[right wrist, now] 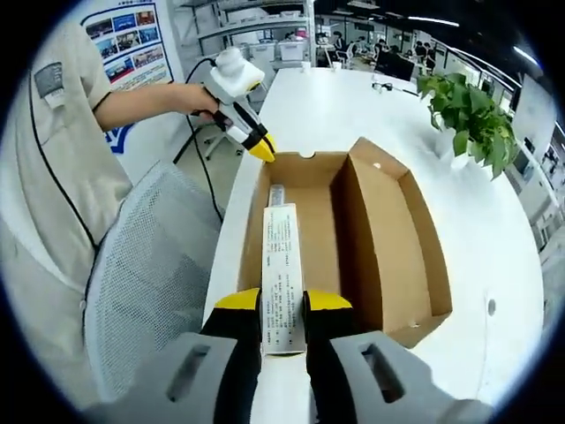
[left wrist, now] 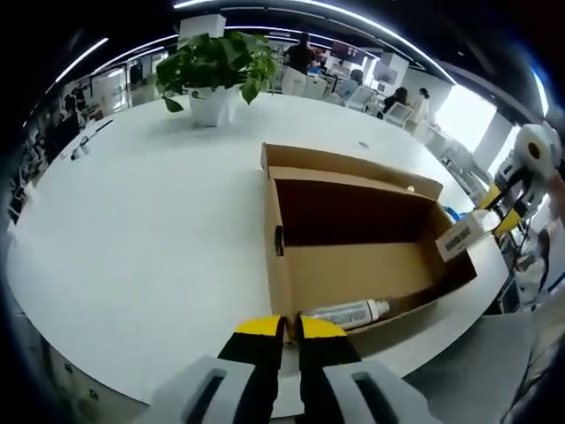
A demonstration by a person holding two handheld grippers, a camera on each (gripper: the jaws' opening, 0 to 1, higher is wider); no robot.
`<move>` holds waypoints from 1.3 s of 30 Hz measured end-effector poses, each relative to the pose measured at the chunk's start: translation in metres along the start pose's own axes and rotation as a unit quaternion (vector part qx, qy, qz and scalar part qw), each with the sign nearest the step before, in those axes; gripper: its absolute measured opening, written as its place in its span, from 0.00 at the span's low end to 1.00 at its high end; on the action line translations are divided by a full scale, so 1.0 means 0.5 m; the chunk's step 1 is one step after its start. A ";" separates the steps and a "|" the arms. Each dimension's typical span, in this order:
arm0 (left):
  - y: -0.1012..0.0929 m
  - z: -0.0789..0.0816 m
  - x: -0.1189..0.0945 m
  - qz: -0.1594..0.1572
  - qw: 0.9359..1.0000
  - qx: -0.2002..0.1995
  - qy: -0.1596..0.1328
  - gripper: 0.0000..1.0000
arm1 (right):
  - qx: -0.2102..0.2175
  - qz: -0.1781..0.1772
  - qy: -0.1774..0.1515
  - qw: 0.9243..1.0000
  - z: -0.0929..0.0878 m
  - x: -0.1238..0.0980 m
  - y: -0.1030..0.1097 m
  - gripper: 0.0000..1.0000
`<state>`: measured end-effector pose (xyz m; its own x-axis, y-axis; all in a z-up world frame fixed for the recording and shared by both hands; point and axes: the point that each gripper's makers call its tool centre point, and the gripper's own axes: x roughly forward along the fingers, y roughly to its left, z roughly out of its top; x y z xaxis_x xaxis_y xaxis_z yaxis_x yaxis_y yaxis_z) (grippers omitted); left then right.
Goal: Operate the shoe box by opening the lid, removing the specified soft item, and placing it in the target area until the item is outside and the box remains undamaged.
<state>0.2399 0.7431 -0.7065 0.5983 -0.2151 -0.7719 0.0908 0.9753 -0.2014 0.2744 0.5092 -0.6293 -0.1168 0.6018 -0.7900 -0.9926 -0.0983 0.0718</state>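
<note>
An open brown shoe box lies on the white table, its lid folded back flat. A white tube rests on the box floor against one end wall; in the right gripper view the tube lies at the far end. My right gripper is shut on a long white printed carton over the box's near end. In the left gripper view the carton shows end-on in the right gripper. My left gripper is shut right at the box's corner; from the right gripper view the left gripper is at the far end.
A potted plant stands far back on the table. A grey mesh chair sits by the table edge, beside the person holding the grippers. Office desks and seated people lie beyond.
</note>
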 end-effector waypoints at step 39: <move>-0.002 -0.003 0.002 0.008 1.000 0.001 0.012 0.06 | 0.026 -0.062 0.005 0.998 -0.118 -0.209 -0.065 0.15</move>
<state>0.2393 0.7418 -0.7076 0.5799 -0.2013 -0.7894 0.0829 0.9785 -0.1887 0.3207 0.4028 -0.5852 0.0062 0.5982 -0.8013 -0.9998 0.0173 0.0052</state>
